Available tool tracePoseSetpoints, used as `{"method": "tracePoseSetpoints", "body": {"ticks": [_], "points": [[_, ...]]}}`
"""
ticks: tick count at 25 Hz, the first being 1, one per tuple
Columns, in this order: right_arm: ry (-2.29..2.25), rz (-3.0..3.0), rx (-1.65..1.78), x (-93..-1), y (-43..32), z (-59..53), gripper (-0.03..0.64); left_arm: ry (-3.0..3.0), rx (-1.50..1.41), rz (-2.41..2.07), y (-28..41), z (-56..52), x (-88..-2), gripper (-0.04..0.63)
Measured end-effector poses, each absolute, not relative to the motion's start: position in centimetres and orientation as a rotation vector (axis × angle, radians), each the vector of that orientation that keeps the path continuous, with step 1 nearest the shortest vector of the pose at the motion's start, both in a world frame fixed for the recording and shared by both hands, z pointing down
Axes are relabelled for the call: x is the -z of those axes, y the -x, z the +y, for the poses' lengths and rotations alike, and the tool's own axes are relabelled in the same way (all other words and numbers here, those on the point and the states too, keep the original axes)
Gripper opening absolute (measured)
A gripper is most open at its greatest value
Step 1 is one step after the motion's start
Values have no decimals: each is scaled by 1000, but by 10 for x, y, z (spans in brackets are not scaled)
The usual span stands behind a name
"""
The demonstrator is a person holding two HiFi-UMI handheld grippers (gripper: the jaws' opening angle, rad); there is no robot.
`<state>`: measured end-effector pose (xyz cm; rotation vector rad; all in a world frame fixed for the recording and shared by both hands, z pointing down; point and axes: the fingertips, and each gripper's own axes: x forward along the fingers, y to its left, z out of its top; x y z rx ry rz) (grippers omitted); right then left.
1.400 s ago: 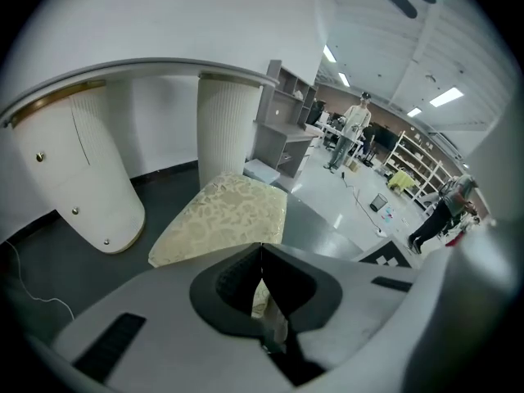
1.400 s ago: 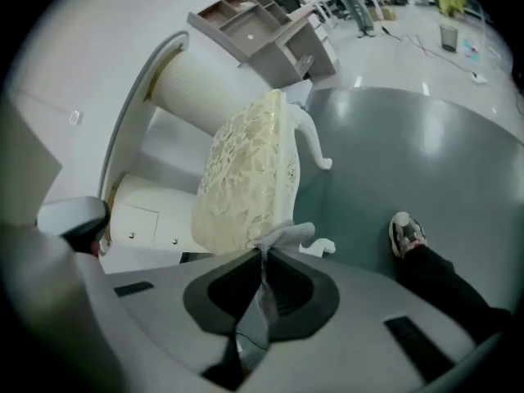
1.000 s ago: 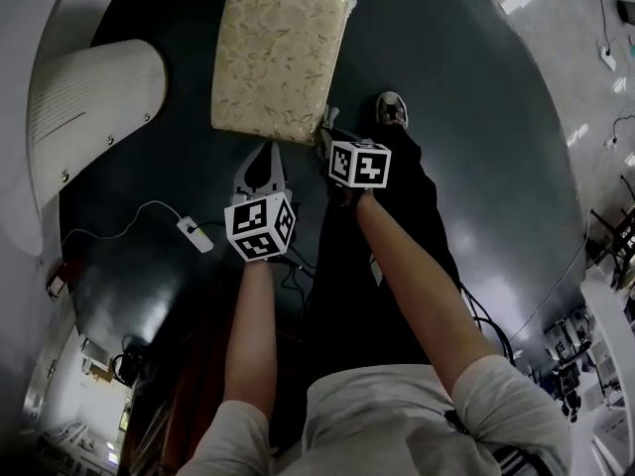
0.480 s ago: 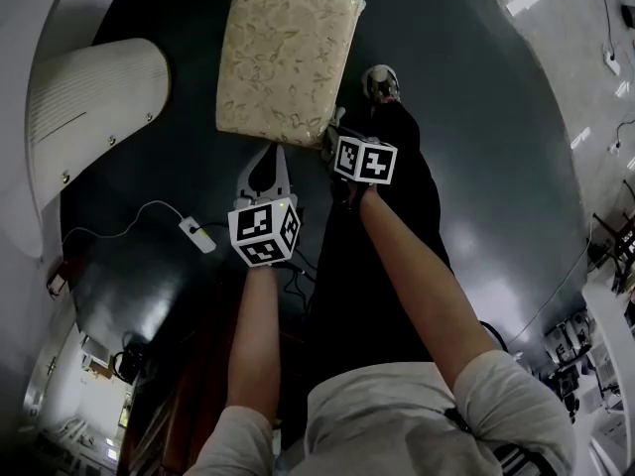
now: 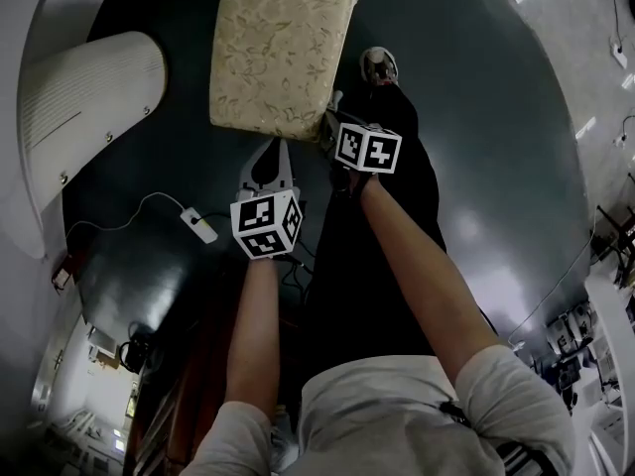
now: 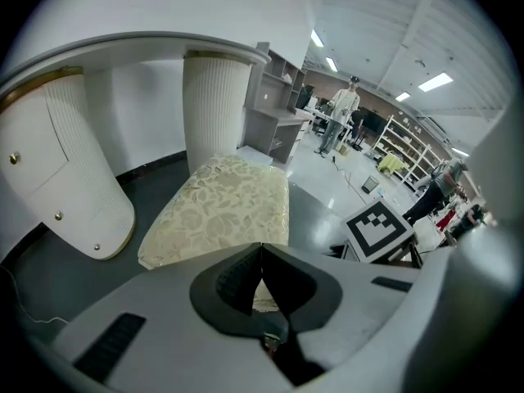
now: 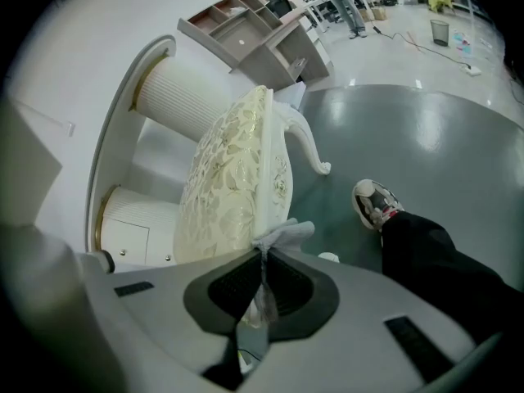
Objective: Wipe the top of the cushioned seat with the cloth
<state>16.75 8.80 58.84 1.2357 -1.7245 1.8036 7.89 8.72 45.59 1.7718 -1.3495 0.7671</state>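
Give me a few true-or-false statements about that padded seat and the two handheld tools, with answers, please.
1. The right gripper is pinching a pale cloth. True.
2. The left gripper is holding a cloth too. False: its jaws are closed with nothing between them.
3. The seat has a cream top with a leafy pattern. True.
4. The cloth is spread flat across the seat top. False: it is bunched in the right gripper's jaws, near the seat's edge.
5. In the head view, a shoe shows just to the right of the seat. True.
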Motion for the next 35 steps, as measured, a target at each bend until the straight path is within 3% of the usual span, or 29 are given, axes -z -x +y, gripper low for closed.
{"method": "tracePoseSetpoints", "body": {"ticks": [35], "points": [[-1165,-1757,-1737,-573,-220,-78,28,-1719,-766,-1303,-130,-54,-477,15]]}}
